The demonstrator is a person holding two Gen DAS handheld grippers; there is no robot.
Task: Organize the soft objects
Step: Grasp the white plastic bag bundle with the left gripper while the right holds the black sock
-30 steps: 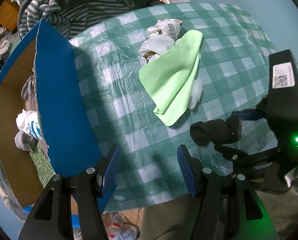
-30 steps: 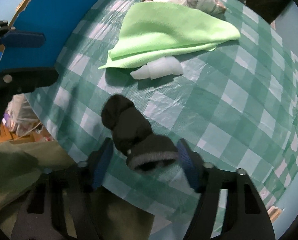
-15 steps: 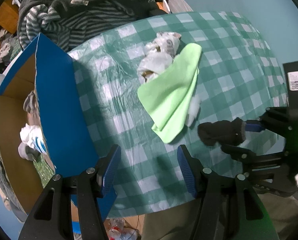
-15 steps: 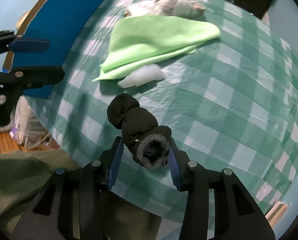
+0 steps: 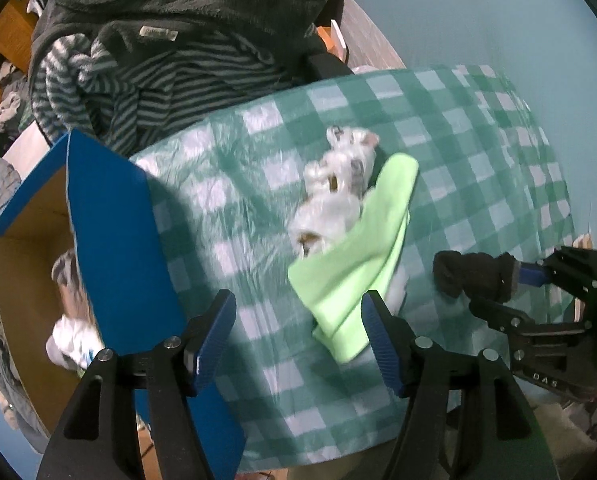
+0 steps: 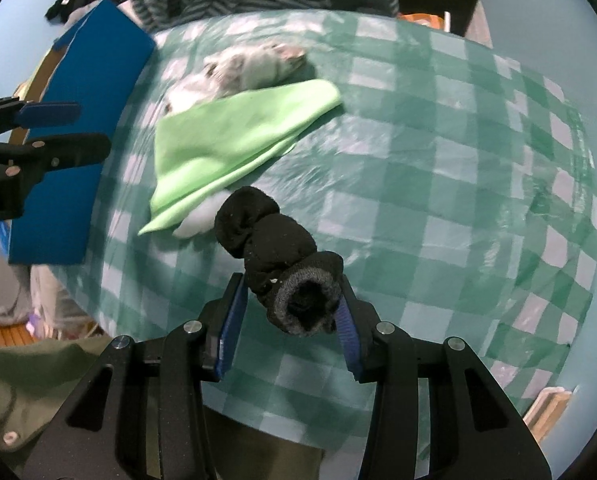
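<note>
My right gripper (image 6: 290, 306) is shut on a rolled black sock (image 6: 276, 258) and holds it above the checkered table; it also shows in the left wrist view (image 5: 474, 276). My left gripper (image 5: 298, 338) is open and empty above the table's near edge, beside the blue cardboard box (image 5: 114, 248). A light green cloth (image 5: 358, 256) lies mid-table, also in the right wrist view (image 6: 226, 144). A white-grey bundle (image 5: 338, 188) lies behind it. A small white soft piece (image 6: 196, 220) peeks from under the cloth.
The box (image 6: 70, 128) stands at the table's left edge and holds several soft items (image 5: 72, 340). Striped and dark clothes (image 5: 158, 48) are piled behind the table. The green checkered tablecloth (image 6: 458, 200) covers the table.
My right gripper closed on the black sock and lifted it off the table. Both grippers rose and pulled back, so the table looks farther away.
</note>
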